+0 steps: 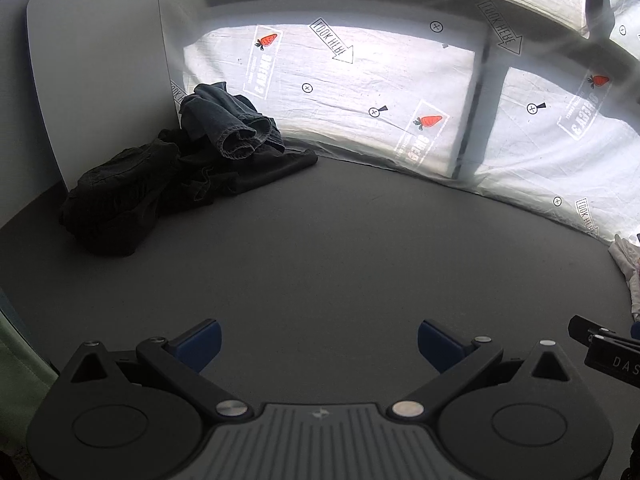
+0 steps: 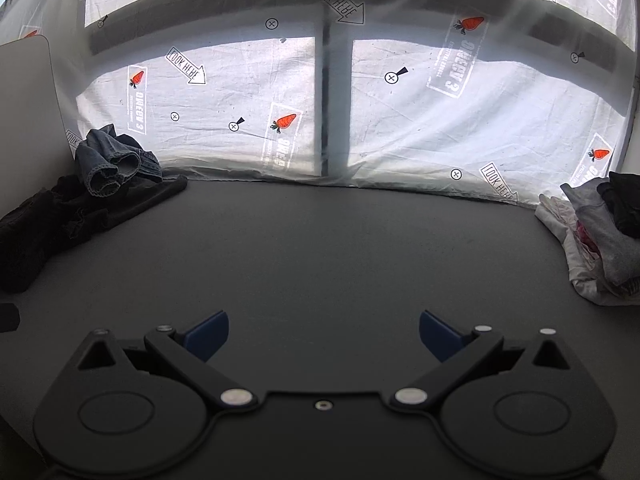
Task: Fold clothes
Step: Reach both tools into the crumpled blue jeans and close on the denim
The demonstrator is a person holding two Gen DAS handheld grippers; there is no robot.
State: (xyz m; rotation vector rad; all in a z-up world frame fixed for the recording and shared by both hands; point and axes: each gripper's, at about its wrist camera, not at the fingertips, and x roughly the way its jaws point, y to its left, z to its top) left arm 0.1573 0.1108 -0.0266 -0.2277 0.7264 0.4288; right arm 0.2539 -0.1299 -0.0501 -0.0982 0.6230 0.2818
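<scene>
Two piles of clothes are sitting at opposite ends of the dark grey table (image 2: 320, 248). Black garments (image 1: 132, 192) under crumpled denim jeans (image 1: 224, 124) are blending into shadow far left; individual pieces are hard making out. Light folded clothes (image 2: 592, 248) are running off frame right. Printed white sheeting (image 2: 420, 120) is covering the windows behind. Left tool (image 1: 319, 344) and right tool (image 2: 324, 336) are both hovering spread wide, gripping nothing, well apart from either pile.
</scene>
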